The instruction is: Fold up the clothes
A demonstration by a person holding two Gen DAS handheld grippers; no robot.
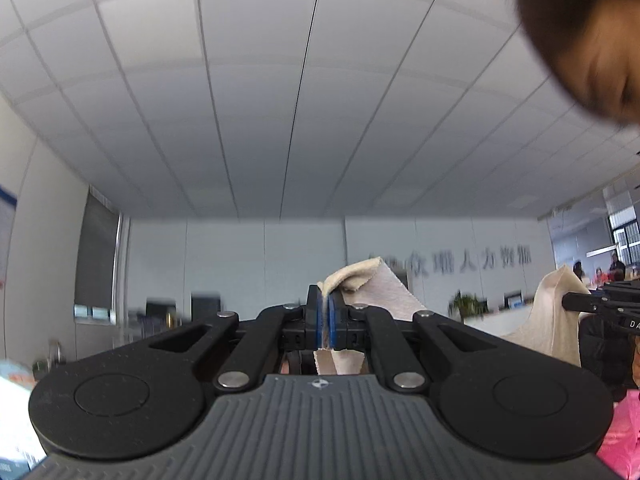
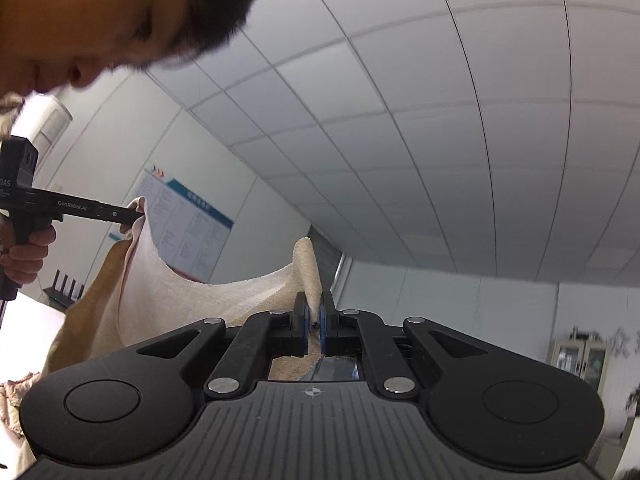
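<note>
Both grippers point up toward the ceiling and hold one cream garment between them in the air. My left gripper (image 1: pixel 325 312) is shut on a corner of the cream garment (image 1: pixel 384 292), which sticks up past the blue pads. The right gripper (image 1: pixel 576 304) shows at the right edge, pinching another corner. In the right wrist view my right gripper (image 2: pixel 314 320) is shut on the garment (image 2: pixel 176 300), which sags in a curve over to the left gripper (image 2: pixel 134 216) at the left. What lies below the garment is hidden.
The person's head (image 2: pixel 100 12) leans in close above the grippers, and also shows in the left wrist view (image 1: pixel 588 32). A hand (image 2: pixel 24 252) grips the left handle. Pink clothing (image 1: pixel 624 436) is at the lower right. Office walls and ceiling fill the background.
</note>
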